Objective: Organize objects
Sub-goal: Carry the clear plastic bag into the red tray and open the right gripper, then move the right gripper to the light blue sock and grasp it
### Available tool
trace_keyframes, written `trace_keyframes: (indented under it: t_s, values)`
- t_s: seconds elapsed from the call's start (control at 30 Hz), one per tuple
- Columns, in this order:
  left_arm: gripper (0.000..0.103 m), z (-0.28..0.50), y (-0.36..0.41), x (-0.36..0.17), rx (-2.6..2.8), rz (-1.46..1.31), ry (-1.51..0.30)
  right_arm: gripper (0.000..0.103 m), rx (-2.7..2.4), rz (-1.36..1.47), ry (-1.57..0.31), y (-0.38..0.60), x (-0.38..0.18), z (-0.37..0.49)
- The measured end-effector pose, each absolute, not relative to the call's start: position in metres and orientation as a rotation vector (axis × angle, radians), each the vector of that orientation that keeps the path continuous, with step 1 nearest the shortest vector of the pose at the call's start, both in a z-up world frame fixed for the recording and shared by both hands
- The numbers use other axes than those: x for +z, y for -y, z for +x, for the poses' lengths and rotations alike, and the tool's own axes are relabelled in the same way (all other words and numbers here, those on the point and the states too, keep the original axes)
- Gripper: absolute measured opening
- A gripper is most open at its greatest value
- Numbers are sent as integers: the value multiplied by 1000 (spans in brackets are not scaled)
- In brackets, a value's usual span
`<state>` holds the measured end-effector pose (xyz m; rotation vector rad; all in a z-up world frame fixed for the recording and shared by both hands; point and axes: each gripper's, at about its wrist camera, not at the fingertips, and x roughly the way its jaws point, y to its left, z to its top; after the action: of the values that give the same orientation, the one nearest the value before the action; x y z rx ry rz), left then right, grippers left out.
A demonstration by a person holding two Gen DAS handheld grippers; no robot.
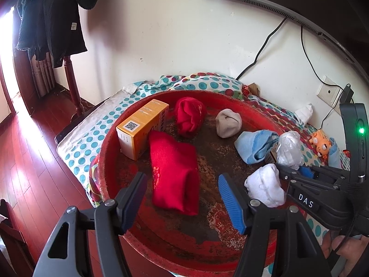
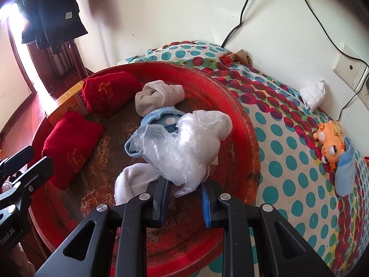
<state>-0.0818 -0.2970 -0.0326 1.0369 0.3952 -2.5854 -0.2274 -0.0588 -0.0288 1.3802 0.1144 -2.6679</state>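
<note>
"xiaomi" marks the monitor bezel (image 1: 340,46) (upper right); "DAS" labels the right gripper (image 1: 305,200); a QR code sits on the orange box (image 1: 131,125).

Polka-dot tabletop (image 2: 283,152) bearing red tray (image 2: 244,120), folded white cloth (image 2: 313,94), orange toy (image 2: 328,143).
</note>
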Motion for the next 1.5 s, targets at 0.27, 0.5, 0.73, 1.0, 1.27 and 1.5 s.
trace_keyframes:
  t_s: [0.27, 0.5, 0.73, 1.0, 1.27, 1.5]
  values:
    - [66, -84, 291, -35, -2597, 1059, -355, 59, -2676, 1318, -112, 54, -16, -213]
    - [67, -84, 287, -35, -2601, 1061, -316, 64, -2703, 1247, -64, 26, 6, -192]
    - [67, -85, 286, -36, -2606, 1074, -325, 65, -2864, 1267, -53, -53, 12, -188]
    - [67, -89, 277, -38, -2615, 1098, -264, 65, -3021, 1446, -48, -159, -11, -213]
    - [67, -89, 265, -37, -2645, 1090, -186, 65, -3017, 1543, -96, -189, -42, -242]
    - [67, -92, 260, -42, -2672, 1118, -198, 59, -3035, 1480, -53, -207, -50, -255]
